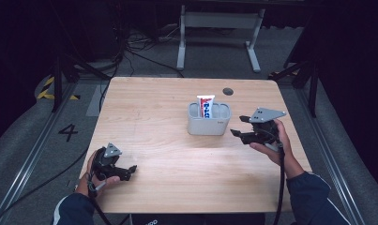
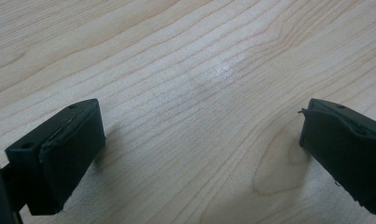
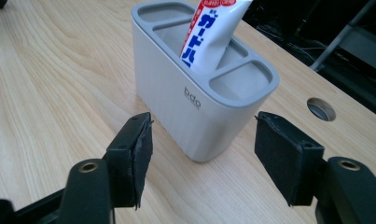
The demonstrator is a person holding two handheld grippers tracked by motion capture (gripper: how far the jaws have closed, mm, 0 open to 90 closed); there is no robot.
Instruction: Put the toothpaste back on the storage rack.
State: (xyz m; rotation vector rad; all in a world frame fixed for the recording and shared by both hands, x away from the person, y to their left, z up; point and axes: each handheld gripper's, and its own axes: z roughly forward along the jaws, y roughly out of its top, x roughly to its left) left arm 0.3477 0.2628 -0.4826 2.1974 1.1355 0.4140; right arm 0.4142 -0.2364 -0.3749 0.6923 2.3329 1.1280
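High view, items logged near to far, placed relative to the grey holder.

1. Left gripper: nearer than the holder and off to its left, low over the wooden table. I see its jaws spread wide with bare wood grain between them; they hold nothing.

2. Right gripper: just to the right of the holder, pointing at it. I see its jaws wide apart, empty, close to the holder's end wall without touching it.

3. Holder: light grey, oblong, rounded corners, darker grey top rim, several open compartments. Small raised lettering on the side wall reads "bdo".

4. Toothpaste tube: white with a red band, blue Japanese characters, standing tilted in a middle compartment.

5. Round hole: in the table beyond the holder.
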